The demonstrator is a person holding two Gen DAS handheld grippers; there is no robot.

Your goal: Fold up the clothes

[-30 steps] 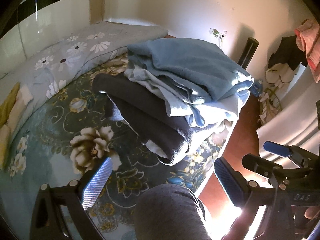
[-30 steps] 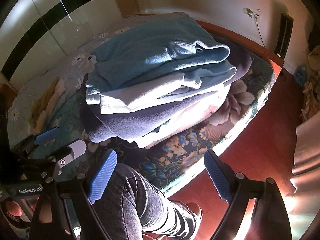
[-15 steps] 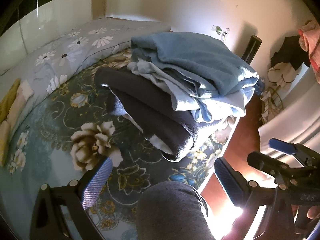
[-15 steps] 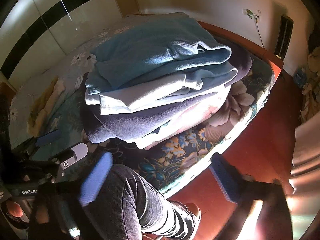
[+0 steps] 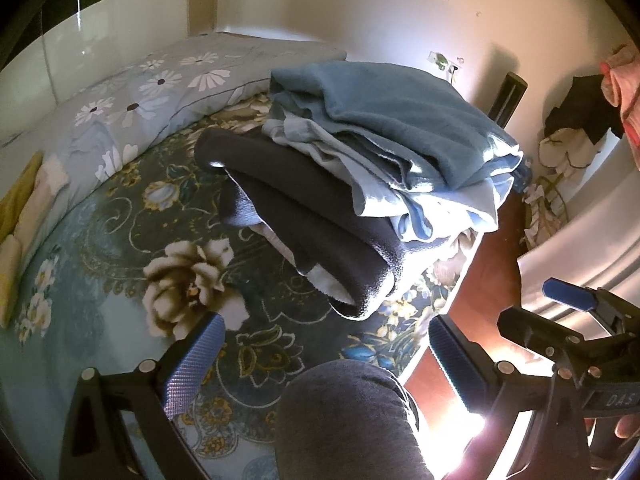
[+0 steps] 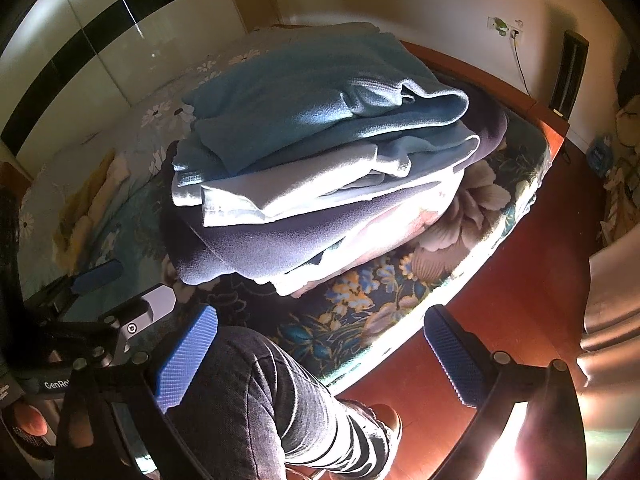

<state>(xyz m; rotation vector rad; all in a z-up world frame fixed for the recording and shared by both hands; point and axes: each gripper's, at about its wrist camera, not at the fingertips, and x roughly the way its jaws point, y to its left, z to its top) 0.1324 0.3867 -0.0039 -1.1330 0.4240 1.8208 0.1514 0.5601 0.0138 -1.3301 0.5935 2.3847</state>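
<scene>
Reading "DAS" on right tongs (image 5: pixel 576 312); "GenRo" on left tongs (image 6: pixel 120 292).

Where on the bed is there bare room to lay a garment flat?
Free: the floral teal bedspread between the stacked folded clothes, the grey daisy-print quilt and the yellow and cream cloths. Crowded: the bed's floor-side edge, under the stack.
</scene>
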